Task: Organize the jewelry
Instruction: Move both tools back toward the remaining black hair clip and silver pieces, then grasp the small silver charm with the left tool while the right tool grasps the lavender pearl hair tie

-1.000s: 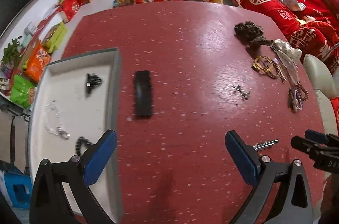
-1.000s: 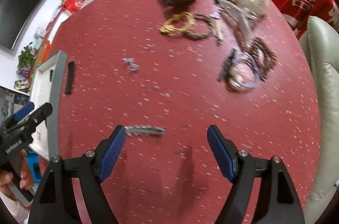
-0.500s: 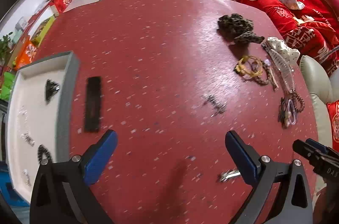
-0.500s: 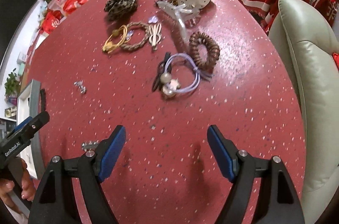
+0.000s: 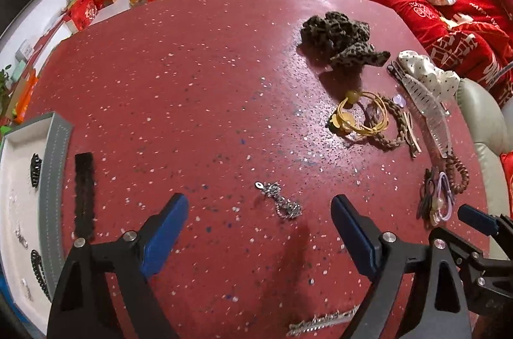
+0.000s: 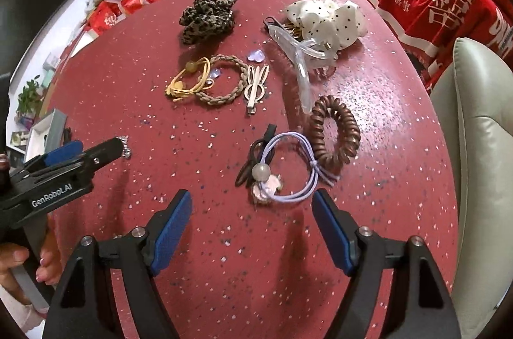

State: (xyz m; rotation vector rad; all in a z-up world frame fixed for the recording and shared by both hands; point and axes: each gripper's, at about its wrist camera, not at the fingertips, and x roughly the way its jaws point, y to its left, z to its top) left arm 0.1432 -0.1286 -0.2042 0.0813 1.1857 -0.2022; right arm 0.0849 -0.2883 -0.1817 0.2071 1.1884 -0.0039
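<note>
My left gripper point(image 5: 256, 230) hovers over the red table point(image 5: 192, 82), its jaws closing with nothing touching the pads. A small silver chain point(image 5: 280, 199) lies just ahead, between the fingertips. A second silver piece point(image 5: 320, 323) lies below the right finger. My right gripper point(image 6: 253, 227) stands wide, its jaws closing slightly and empty. Just ahead of it lies a lilac hair tie point(image 6: 282, 166) with a bead and charm, beside a black tie point(image 6: 248, 162) and a brown spiral tie point(image 6: 335, 134). The grey-rimmed tray point(image 5: 54, 178) at the left holds several small pieces.
A black clip point(image 5: 84, 194) lies beside the tray. Farther back lie a leopard scrunchie point(image 6: 206, 17), a dotted white scrunchie point(image 6: 323, 18), a clear claw clip point(image 6: 298, 57), yellow and braided ties point(image 6: 205, 79) and a beige clip point(image 6: 255, 86). A pale chair point(image 6: 474, 146) stands right; snack packs crowd the far edge.
The left gripper has moved right, away from the tray, until the silver chain lies between its fingertips, and its jaws have narrowed. The right gripper has moved right, up to the lilac tie.
</note>
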